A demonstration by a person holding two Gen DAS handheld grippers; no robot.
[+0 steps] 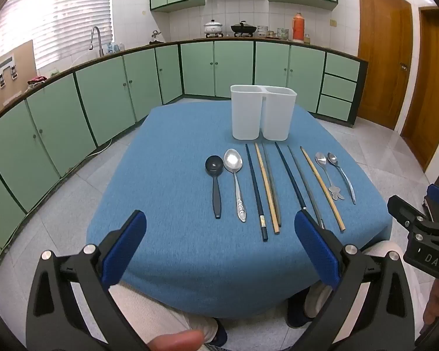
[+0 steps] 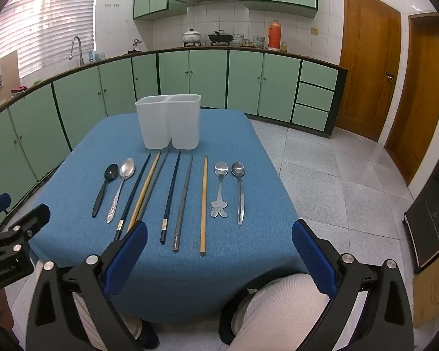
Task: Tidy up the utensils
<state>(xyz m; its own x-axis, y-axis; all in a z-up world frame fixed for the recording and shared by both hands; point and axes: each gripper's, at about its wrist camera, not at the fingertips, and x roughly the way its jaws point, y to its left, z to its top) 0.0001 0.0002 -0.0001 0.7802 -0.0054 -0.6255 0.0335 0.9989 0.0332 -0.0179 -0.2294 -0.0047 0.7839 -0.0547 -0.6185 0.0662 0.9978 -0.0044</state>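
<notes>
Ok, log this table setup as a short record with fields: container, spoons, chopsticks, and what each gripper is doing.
container: white two-compartment holder, upright at the far side of the blue tablecloth, looks empty
spoons: four; black spoon and large steel spoon far left, two small steel ones far right
chopsticks: six, lying in a row between the spoons
left gripper: jaws open, holding nothing
right gripper: jaws open, holding nothing

The table (image 2: 73, 204) wears a plain blue cloth. On it stand a white 2-compartment holder (image 2: 169, 125), a black spoon (image 2: 104, 188), silver spoons (image 2: 240, 193), dark navy chopsticks (image 2: 170, 196), tan wooden chopsticks (image 2: 203, 204) and grey chopsticks (image 2: 183, 201). Blue pads (image 1: 124, 248) line each black gripper.
</notes>
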